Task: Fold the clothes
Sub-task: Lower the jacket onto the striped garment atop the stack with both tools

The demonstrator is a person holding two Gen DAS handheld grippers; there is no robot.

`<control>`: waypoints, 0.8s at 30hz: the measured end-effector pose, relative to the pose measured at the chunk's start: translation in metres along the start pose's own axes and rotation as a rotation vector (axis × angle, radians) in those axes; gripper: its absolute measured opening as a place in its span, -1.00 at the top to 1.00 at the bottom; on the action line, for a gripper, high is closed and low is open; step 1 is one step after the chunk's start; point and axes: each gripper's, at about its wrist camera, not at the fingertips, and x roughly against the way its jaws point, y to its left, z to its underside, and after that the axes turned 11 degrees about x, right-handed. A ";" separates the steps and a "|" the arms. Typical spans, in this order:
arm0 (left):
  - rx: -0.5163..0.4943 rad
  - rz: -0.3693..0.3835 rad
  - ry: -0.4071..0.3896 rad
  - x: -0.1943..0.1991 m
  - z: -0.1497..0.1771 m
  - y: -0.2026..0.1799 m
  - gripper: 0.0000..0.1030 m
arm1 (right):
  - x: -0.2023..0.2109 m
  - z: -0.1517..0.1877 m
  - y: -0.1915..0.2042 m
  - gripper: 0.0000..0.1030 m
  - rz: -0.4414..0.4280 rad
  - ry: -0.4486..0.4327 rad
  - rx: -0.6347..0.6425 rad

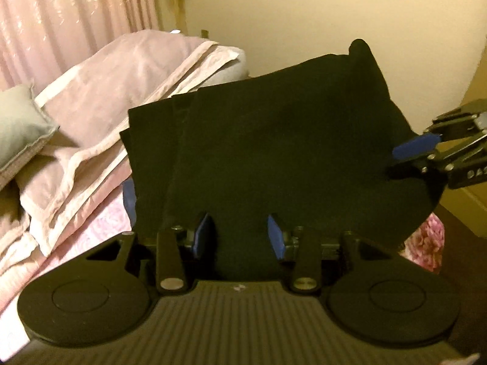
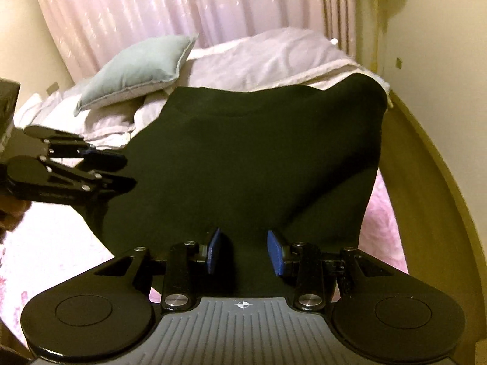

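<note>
The black garment lies spread on the bed, over the pink floral bedspread, and it is so dark that seams and folds barely read; only a curved neckline in the right wrist view and a few vertical pleats on its left side in the left wrist view can be made out. The left claw has cloth bunched between its blue pads, and both pads appear to press into it, so it looks clenched on the garment's near edge. The right claw likewise has black fabric filling the gap between its blue pads; it reads as gripping the garment's hem, though the dark cloth hides the exact contact. Each claw also shows from the side in the other's view, its tips sunk into the garment's edge. The near part of the garment is hidden under the claw bodies in both views. A fingertip shows at the left border of the right wrist view, cut off. Behind lie a rumpled pale pink duvet, a grey-green pillow and pink curtains. Pale lettering on the side of the right claw is too blurred to read.
</note>
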 end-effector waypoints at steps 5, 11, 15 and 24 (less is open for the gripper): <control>0.063 -0.010 0.003 -0.005 -0.006 0.016 0.23 | -0.009 -0.053 -0.011 0.30 0.018 0.002 0.063; 0.065 -0.015 -0.029 -0.005 -0.001 0.013 0.23 | -0.065 -0.082 -0.041 0.30 0.036 0.087 0.071; 0.085 -0.026 -0.023 -0.009 -0.009 0.013 0.24 | -0.064 -0.087 -0.053 0.30 0.027 0.083 0.023; 0.093 0.014 -0.045 0.009 -0.011 0.027 0.28 | 0.012 -0.056 -0.046 0.29 -0.008 -0.061 -0.176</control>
